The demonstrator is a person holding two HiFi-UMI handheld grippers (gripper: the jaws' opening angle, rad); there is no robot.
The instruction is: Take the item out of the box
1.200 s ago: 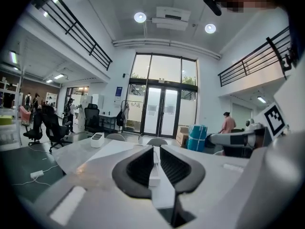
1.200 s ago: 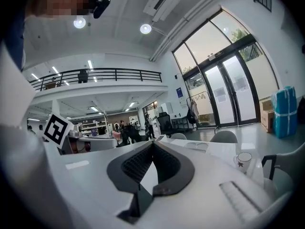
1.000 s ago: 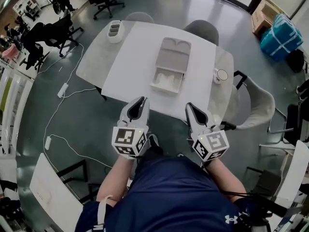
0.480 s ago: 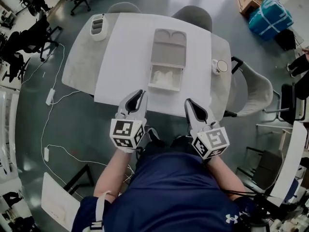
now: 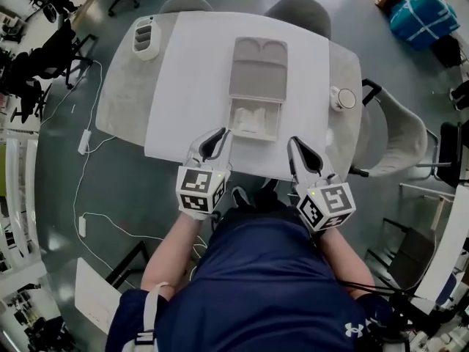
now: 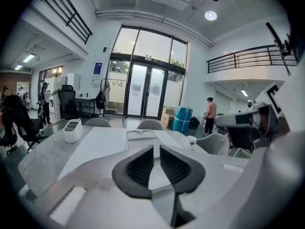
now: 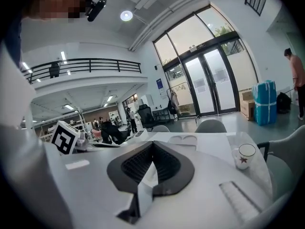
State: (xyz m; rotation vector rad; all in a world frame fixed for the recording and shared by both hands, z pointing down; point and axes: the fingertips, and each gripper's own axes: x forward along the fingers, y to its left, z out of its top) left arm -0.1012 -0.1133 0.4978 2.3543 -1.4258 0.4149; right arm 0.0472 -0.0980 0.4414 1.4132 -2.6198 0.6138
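An open grey box (image 5: 256,94) lies in the middle of the white table (image 5: 183,86), its lid (image 5: 259,68) folded away on the far side. A white item (image 5: 251,121) rests in the box's near half. In the head view my left gripper (image 5: 215,142) hovers over the table's near edge, just left of the box, and my right gripper (image 5: 300,149) is just right of it. Neither touches the box or holds anything. The left gripper (image 6: 157,148) shows a narrow slit between its jaws. The right gripper (image 7: 152,143) has its tips together.
A white cup (image 5: 339,97) stands at the table's right edge, and a white compartment organiser (image 5: 144,34) at the far left corner. Grey chairs (image 5: 300,7) stand behind the table and another chair (image 5: 396,134) to its right. Cables (image 5: 84,167) lie on the floor at left.
Both grippers have moved a little forward, up to the table's near edge, and the head view has shifted. Their jaws look the same as before.
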